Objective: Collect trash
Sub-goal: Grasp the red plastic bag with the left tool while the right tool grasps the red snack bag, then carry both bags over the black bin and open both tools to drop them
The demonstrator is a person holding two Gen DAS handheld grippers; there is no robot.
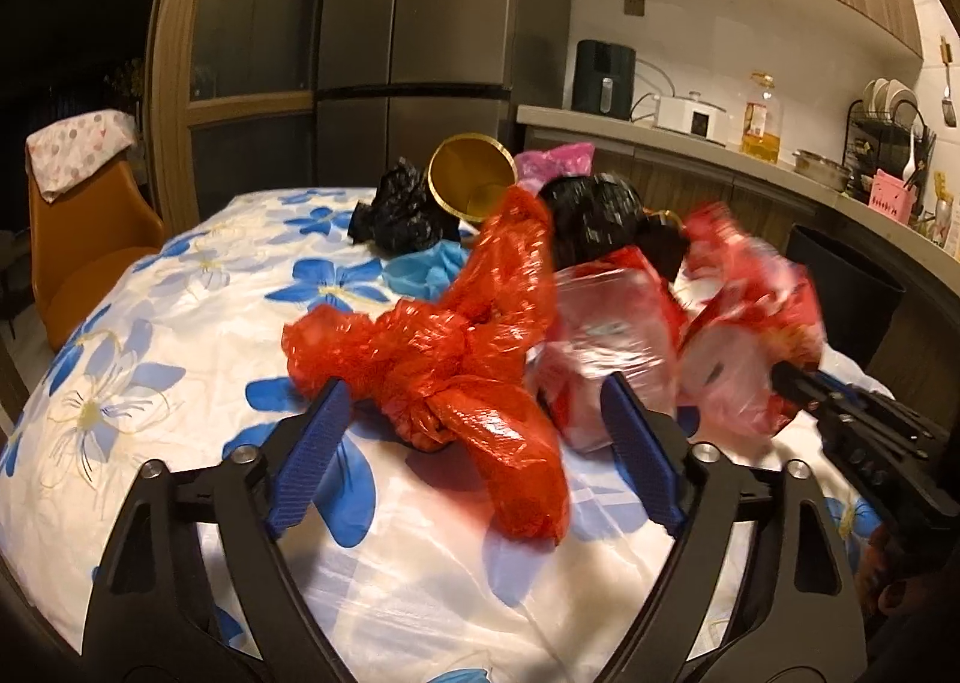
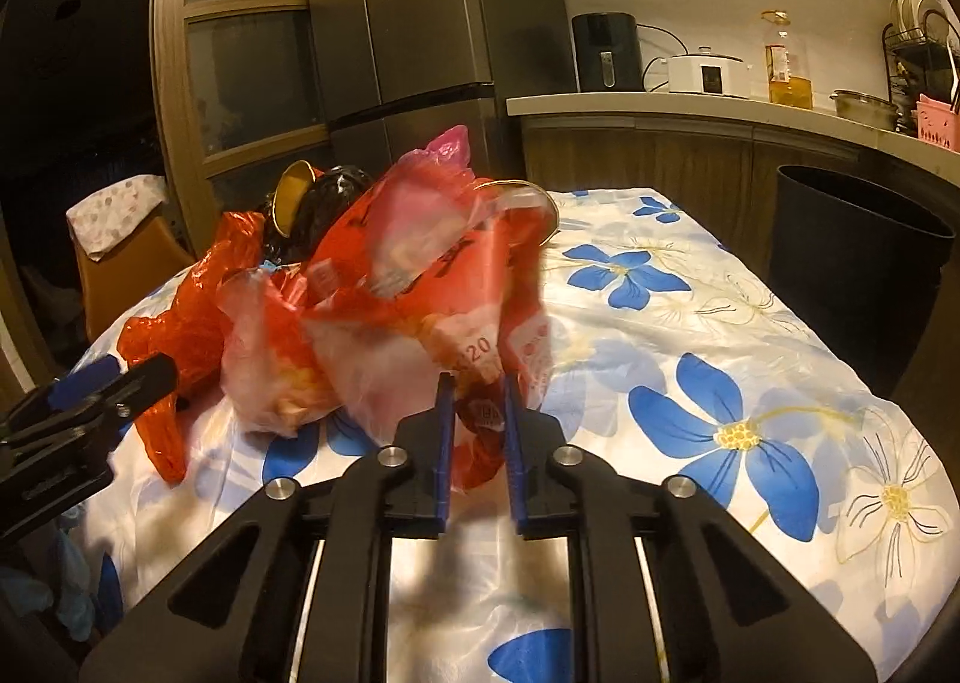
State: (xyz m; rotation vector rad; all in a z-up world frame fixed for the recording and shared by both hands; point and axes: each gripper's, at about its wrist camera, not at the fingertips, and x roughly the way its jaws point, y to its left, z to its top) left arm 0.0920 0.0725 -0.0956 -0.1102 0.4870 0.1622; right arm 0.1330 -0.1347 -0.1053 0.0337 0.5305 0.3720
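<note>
Red knotted bag (image 1: 456, 377) between gaping left tongs (image 1: 480, 413) | right tongs (image 2: 477, 413) apparently pinching printed bag (image 2: 420, 311)

The red-and-clear printed bag (image 2: 414, 323) smears with motion blur, its lettering unreadable. It hides most of a gold-rimmed cup (image 2: 543, 209) behind it. The black bin (image 2: 852, 263) loses its base behind the table's flowered cloth (image 2: 690, 323), and the orange chair (image 1: 78, 245) hides partly too.

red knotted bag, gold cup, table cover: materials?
Red knotted bag: thin translucent plastic film, crinkled and glossy. Gold cup: probably foil-coated paper, with a metallic sheen; could be plastic. Table cover: satin-like floral fabric, with a soft sheen and wrinkles.
</note>
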